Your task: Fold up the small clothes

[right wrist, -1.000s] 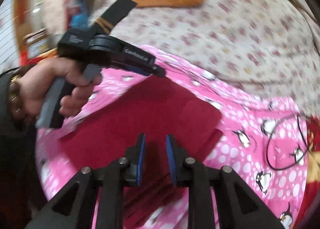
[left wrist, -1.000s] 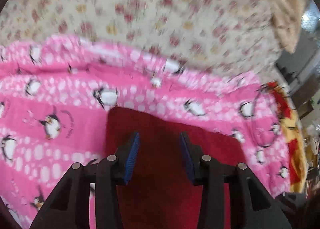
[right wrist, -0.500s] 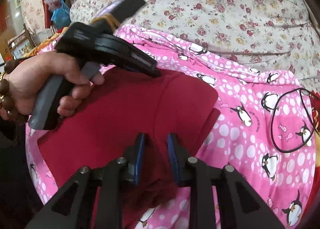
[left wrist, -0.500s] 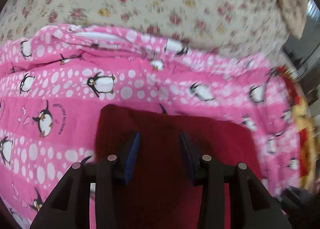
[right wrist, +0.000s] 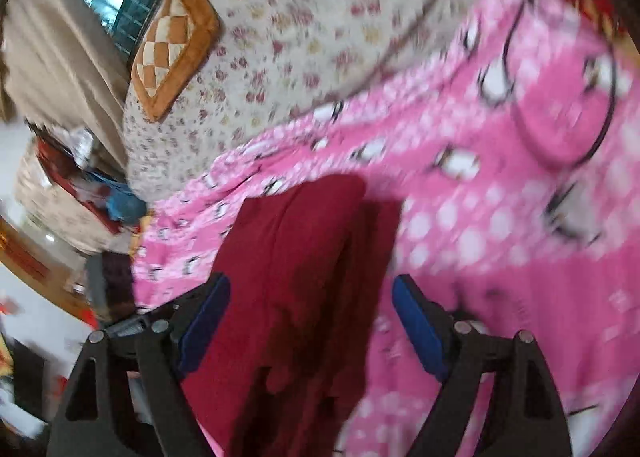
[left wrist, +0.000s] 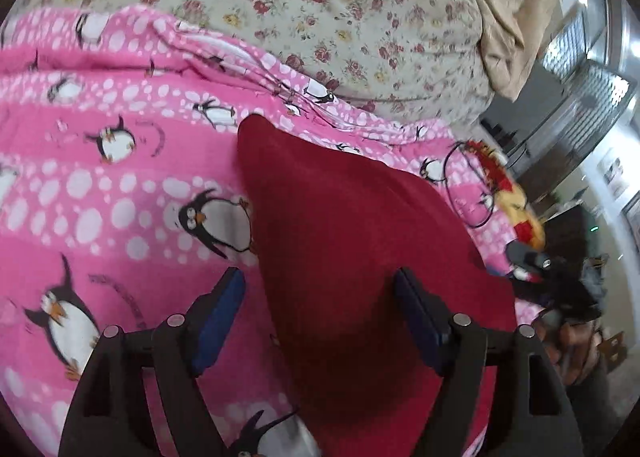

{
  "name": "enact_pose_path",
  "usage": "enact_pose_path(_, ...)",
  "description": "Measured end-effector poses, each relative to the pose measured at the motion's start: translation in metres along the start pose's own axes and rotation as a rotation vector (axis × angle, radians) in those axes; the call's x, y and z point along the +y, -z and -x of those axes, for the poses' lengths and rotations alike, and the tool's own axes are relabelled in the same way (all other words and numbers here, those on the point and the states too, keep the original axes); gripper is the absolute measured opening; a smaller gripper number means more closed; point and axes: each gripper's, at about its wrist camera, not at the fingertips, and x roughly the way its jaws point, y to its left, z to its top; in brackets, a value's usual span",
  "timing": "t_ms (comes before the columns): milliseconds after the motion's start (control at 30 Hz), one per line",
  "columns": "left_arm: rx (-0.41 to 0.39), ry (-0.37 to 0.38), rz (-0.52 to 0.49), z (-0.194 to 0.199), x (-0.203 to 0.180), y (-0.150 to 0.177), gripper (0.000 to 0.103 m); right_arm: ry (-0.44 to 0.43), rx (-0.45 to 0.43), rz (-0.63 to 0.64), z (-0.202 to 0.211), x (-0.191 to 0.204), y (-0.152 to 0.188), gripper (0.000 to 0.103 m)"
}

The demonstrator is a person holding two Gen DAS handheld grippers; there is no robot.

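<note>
A dark red garment point(left wrist: 352, 241) lies folded on a pink penguin-print blanket point(left wrist: 120, 185). My left gripper point(left wrist: 320, 321) is open and hangs over the garment's left edge, with nothing between its blue pads. In the right wrist view the red garment point(right wrist: 304, 257) lies in layered folds on the pink blanket point(right wrist: 500, 237). My right gripper point(right wrist: 312, 321) is open wide above the garment, empty. The other hand and gripper point(left wrist: 560, 297) show at the far right of the left wrist view.
A floral cream bedcover point(left wrist: 320, 9) lies beyond the blanket. A black cord loop point(right wrist: 560, 97) rests on the blanket to the right. An orange checkered cushion point(right wrist: 172, 49) sits on the floral cover. Room clutter point(right wrist: 80, 185) stands past the bed's left edge.
Both grippers have opened wide and let go of the red garment. Both views have swung; the left hand no longer shows in the right wrist view.
</note>
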Motion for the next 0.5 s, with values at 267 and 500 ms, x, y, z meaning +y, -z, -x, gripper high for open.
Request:
enact_pose_path(267,0.002,0.031,0.012,-0.011,-0.004,0.006,0.067,0.036,0.078,0.072,-0.040,0.004,0.010,0.090)
enact_pose_path(500,0.037,-0.034,-0.028,-0.012,-0.013,0.004,0.067,0.076,0.083,0.160,-0.038,0.011,0.009,0.058)
